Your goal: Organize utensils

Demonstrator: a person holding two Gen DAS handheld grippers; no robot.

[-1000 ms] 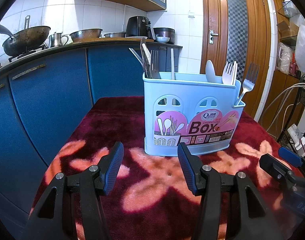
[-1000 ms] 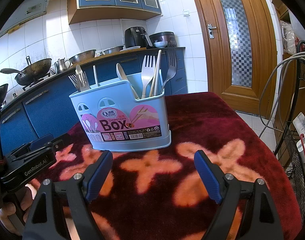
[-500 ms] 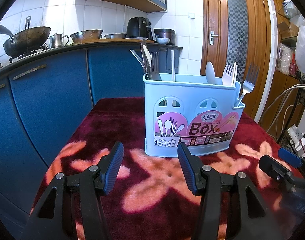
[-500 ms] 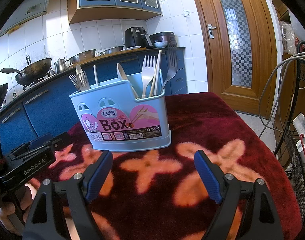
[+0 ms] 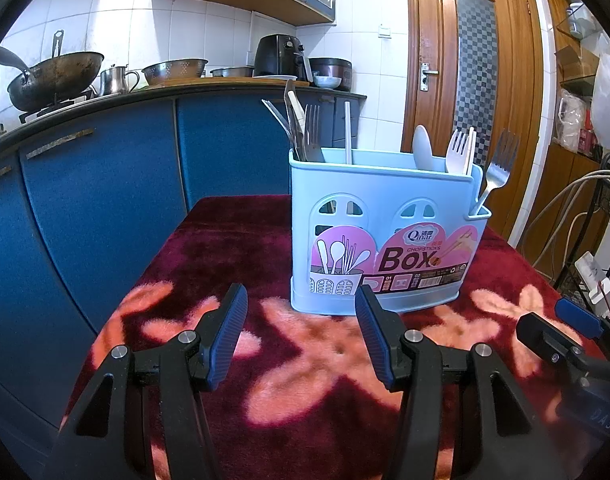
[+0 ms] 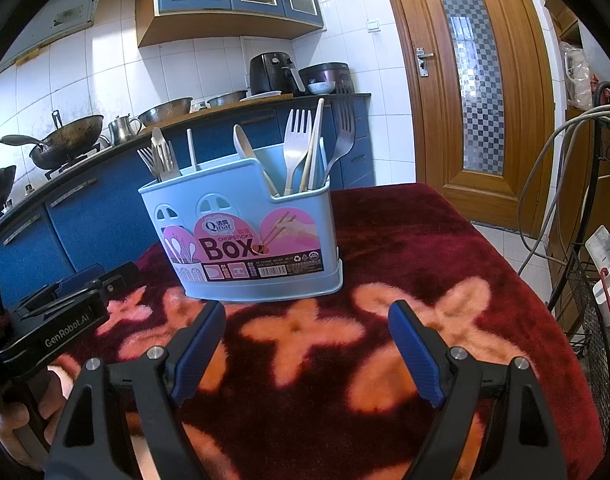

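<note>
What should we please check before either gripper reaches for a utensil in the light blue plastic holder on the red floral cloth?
1. Left gripper empty, jaws apart: ok.
2. Right gripper empty, jaws apart wider: ok.
3. Light blue plastic utensil holder upright on the red floral tablecloth: ok.
4. Cloth between both grippers and the holder free of loose items: ok.
5. Utensils sorted by type: not ok; the white plastic fork, pale spoon and metal fork stand together at the right end, and more metal pieces at the left end.
6. Inner dividers of the holder: cannot tell.
</note>
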